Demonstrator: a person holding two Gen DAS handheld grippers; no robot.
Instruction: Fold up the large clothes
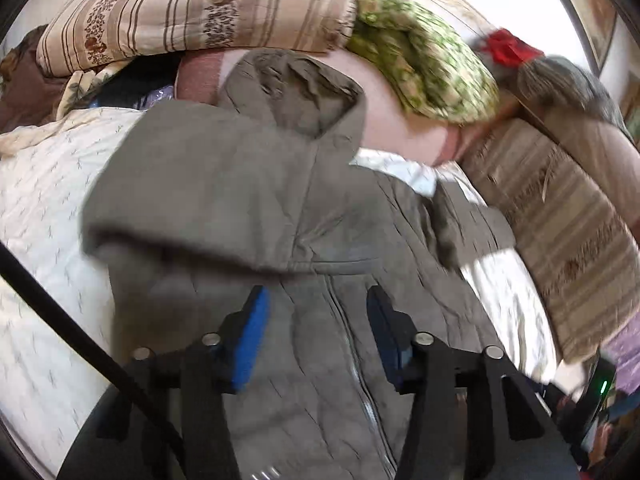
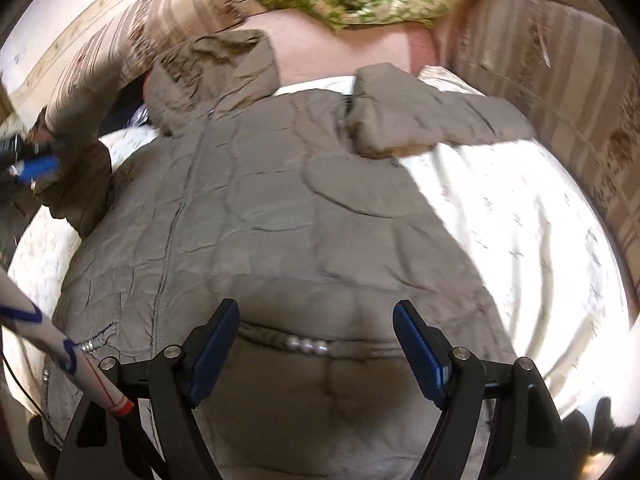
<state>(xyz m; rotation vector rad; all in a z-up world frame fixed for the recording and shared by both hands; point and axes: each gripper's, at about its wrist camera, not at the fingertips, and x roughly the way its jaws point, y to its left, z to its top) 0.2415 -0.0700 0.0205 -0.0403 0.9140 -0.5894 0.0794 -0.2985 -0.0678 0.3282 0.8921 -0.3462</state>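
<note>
My big grey-brown puffy jacket [image 2: 256,208] lies flat on the white bed cover [image 2: 500,216], zip side up. Its long way runs from me up to the pillows: the hood [image 2: 216,76] is at the far end and the bottom hem is close to me. The zip [image 2: 172,232] runs the same way, a bit left of the jacket's middle.

Left of the jacket, at the edge of the right camera's view, I can see my left gripper [image 2: 36,168] with its blue pads next to the left sleeve [image 2: 76,196]. It is blurry there. In its own camera my left gripper [image 1: 318,328] hangs over the jacket [image 1: 312,340] with its fingers partly apart. Nothing is between them. A sleeve [image 1: 200,200] lies folded across the jacket's chest.

Near the jacket's bottom, my right gripper [image 2: 316,344] hangs over a pocket with three little pearls [image 2: 307,346]. Its fingers are spread wide and pinch nothing.

On the jacket's right side, the other sleeve [image 2: 420,120] bends sideways over the white cover.

Past the hood there is a striped brown pillow [image 1: 192,12], a green flowery cloth [image 1: 416,64] and a pink blanket [image 2: 344,48]. Right of the jacket stands a striped sofa back [image 2: 560,80]. Something red [image 1: 510,48] sits up beyond the green cloth.
</note>
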